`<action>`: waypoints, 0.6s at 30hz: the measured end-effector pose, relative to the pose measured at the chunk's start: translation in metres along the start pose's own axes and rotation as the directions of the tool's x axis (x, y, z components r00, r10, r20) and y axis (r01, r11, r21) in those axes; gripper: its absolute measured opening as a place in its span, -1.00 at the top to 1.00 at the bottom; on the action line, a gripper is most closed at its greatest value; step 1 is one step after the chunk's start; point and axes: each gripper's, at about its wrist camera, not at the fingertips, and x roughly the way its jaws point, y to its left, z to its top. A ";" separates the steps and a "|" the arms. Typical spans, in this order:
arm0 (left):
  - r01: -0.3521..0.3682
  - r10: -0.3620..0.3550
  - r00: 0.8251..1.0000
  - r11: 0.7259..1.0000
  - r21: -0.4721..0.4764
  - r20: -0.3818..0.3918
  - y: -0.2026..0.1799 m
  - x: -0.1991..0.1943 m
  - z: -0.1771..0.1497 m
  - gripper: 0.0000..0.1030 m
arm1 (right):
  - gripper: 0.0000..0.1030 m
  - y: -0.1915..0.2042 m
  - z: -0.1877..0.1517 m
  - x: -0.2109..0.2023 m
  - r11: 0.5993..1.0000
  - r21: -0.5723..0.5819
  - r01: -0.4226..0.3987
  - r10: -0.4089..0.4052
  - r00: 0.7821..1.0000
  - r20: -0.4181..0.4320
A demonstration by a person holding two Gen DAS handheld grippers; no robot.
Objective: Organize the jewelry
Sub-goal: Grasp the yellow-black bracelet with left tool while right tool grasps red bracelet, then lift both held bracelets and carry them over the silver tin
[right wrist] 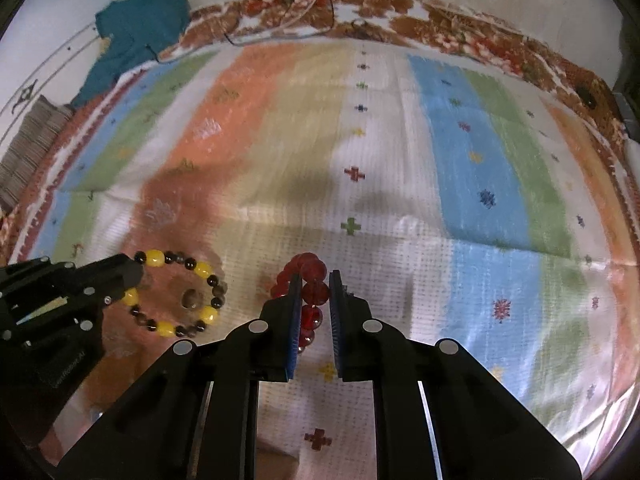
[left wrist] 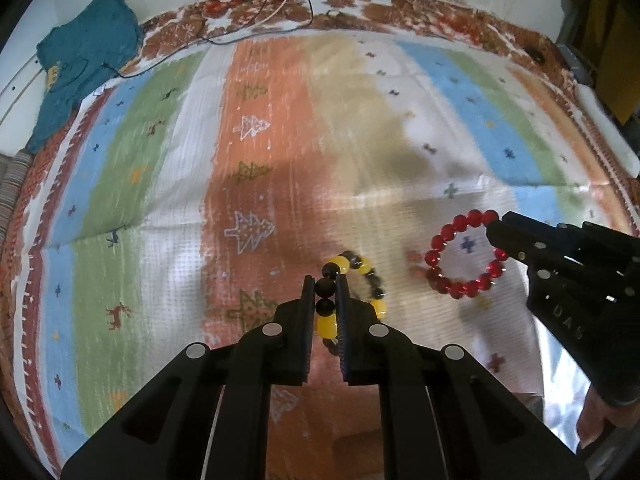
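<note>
A yellow-and-black bead bracelet (left wrist: 362,268) is pinched between the fingers of my left gripper (left wrist: 325,280), held above the striped cloth. It also shows in the right wrist view (right wrist: 200,270) as a full ring, with the left gripper (right wrist: 136,276) on its left side. A red bead bracelet (left wrist: 444,240) is held at its right side by my right gripper (left wrist: 496,232). In the right wrist view the red bracelet (right wrist: 314,294) sits edge-on between the right gripper (right wrist: 314,276) fingers.
A striped cloth (left wrist: 160,160) with small tree and cross patterns covers the surface. A teal garment (left wrist: 84,52) lies at the back left, with thin cables (left wrist: 280,4) along the back edge. A white block (left wrist: 608,128) is at the far right.
</note>
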 end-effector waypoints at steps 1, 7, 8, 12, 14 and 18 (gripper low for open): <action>0.000 0.000 1.000 1.000 -0.001 0.011 -0.001 -0.004 0.000 0.82 | 0.72 0.000 0.000 -0.003 1.000 -0.002 0.000 0.000 1.000 0.011; 0.031 -0.030 0.998 0.999 -0.023 0.053 0.000 -0.024 0.001 0.82 | 0.72 -0.002 0.000 -0.022 1.000 0.015 -0.005 0.004 0.998 0.061; 0.029 -0.028 0.998 0.999 -0.024 0.058 0.000 -0.027 0.001 0.82 | 0.72 -0.002 0.000 -0.025 1.000 0.018 -0.010 0.009 0.998 0.064; 0.029 -0.027 0.997 0.999 -0.029 0.071 0.001 -0.036 -0.002 0.82 | 0.72 0.001 -0.004 -0.036 1.000 0.020 -0.024 0.023 0.996 0.082; 0.030 -0.028 0.997 0.999 -0.028 0.075 0.002 -0.040 -0.004 0.82 | 0.72 0.004 -0.006 -0.045 0.999 0.016 -0.029 0.027 0.995 0.097; 0.034 -0.032 0.996 0.999 -0.023 0.088 0.002 -0.051 -0.009 0.82 | 0.72 0.008 -0.008 -0.062 1.000 0.019 -0.016 0.013 0.989 0.145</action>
